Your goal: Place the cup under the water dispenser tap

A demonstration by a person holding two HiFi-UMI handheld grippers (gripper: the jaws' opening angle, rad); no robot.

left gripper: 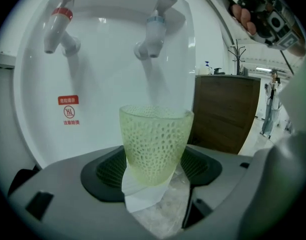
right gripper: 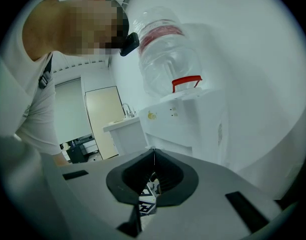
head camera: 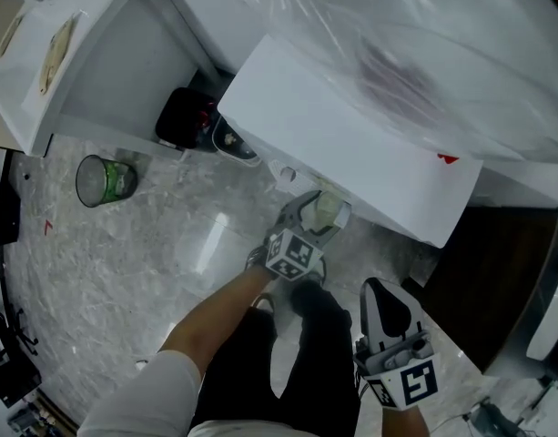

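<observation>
A pale green cup (left gripper: 155, 143) with a honeycomb pattern stands upright between the black pads of my left gripper (left gripper: 155, 171), which is shut on it. The cup is in front of the white water dispenser (left gripper: 103, 84), below and a little short of the blue tap (left gripper: 152, 34); the red tap (left gripper: 58, 28) is to its left. In the head view the left gripper (head camera: 308, 226) holds the cup (head camera: 327, 209) against the dispenser's front (head camera: 351, 135). My right gripper (head camera: 389, 300) hangs lower right, jaws closed together with nothing in them (right gripper: 153, 156).
A large water bottle (right gripper: 167, 59) sits on top of the dispenser. A brown cabinet (left gripper: 225, 111) stands to its right. On the marble floor are a green-tinted glass container (head camera: 104, 180) and a black object (head camera: 183, 116) by a white counter (head camera: 42, 71).
</observation>
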